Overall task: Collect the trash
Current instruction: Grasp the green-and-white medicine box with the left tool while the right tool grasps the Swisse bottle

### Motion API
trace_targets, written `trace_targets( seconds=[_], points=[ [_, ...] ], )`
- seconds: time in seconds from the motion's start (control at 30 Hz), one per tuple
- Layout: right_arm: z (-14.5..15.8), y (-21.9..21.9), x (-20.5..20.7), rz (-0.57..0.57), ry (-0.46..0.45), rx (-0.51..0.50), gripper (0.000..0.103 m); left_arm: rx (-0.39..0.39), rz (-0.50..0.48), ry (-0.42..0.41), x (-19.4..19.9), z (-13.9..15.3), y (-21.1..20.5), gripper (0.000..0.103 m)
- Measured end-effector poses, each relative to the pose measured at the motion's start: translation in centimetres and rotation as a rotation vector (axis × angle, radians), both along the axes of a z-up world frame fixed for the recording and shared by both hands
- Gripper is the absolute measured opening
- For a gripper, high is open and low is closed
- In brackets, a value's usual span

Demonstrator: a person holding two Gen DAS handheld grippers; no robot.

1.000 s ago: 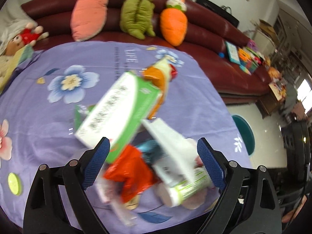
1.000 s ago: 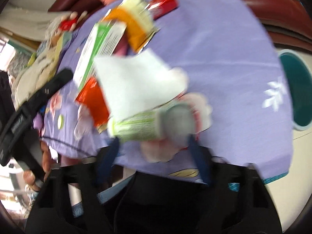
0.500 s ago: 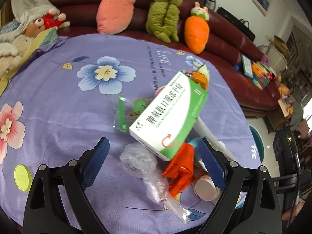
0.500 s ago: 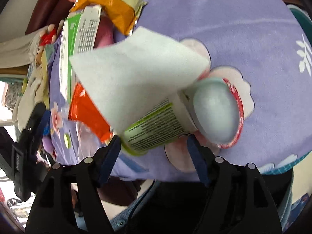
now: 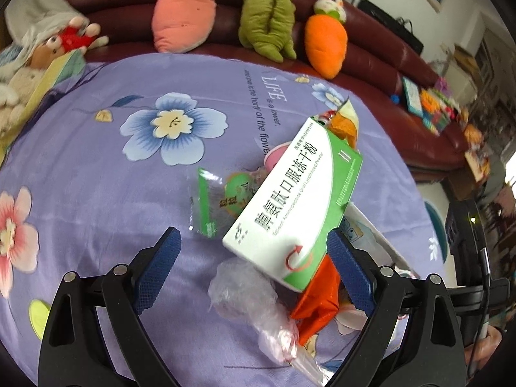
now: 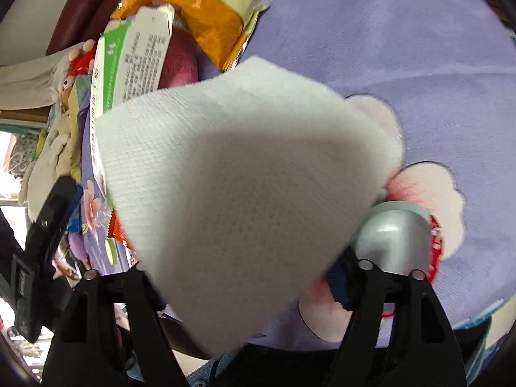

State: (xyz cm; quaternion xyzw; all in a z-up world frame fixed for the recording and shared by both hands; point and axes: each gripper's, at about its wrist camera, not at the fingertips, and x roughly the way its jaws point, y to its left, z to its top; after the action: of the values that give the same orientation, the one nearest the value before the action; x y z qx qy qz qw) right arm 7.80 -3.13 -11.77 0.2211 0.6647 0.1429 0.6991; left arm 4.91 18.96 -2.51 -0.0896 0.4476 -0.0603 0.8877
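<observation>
A heap of trash lies on the purple flowered cloth (image 5: 96, 174). In the left wrist view I see a green-and-white medicine box (image 5: 293, 200), a clear plastic bag (image 5: 254, 300), an orange wrapper (image 5: 317, 303) and a green-edged packet (image 5: 209, 203). My left gripper (image 5: 254, 271) is open, its fingers on either side of the box's near end and the bag. In the right wrist view a white tissue (image 6: 238, 200) fills the middle and hides my right gripper's (image 6: 245, 287) gap. A cup (image 6: 393, 238) lies right of the tissue. The box (image 6: 129, 61) and an orange-yellow packet (image 6: 200, 16) lie beyond.
A dark red sofa (image 5: 371, 58) curves behind the table with pink (image 5: 183, 9), green (image 5: 267, 16) and carrot (image 5: 325, 45) plush toys. Stuffed animals (image 5: 38, 58) sit at far left. A teal bin (image 5: 435, 229) stands on the floor right of the table.
The left gripper has pulled back and left, so the box now lies toward its right finger. The right gripper has moved in close under the tissue and against the cup.
</observation>
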Motion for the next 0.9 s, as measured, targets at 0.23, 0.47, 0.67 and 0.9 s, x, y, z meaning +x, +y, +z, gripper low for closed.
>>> trace_targets(
  seconds=[0.23,0.47,0.67,0.9],
  points=[
    [2.4,-0.9,-0.4,0.062,-0.087,-0.017,0.053,0.092,-0.086,0.032,1.7,-0.7,-2.4,0.092],
    [5.1,-3.2,-0.9,0.058,-0.132,0.015,0.052,0.237,-0.15,0.051,3.3,-1.9,-5.6,0.092],
    [5.9,-5.2,-0.9,0.045,-0.152,0.039,0.052,0.258,-0.136,0.056,4.2,-2.7,-6.5,0.088],
    [7.2,-6.7,-1.4,0.053,-0.211,0.048,0.052,0.146,-0.038,0.015,2.6,-0.1,-4.6,0.081]
  ],
)
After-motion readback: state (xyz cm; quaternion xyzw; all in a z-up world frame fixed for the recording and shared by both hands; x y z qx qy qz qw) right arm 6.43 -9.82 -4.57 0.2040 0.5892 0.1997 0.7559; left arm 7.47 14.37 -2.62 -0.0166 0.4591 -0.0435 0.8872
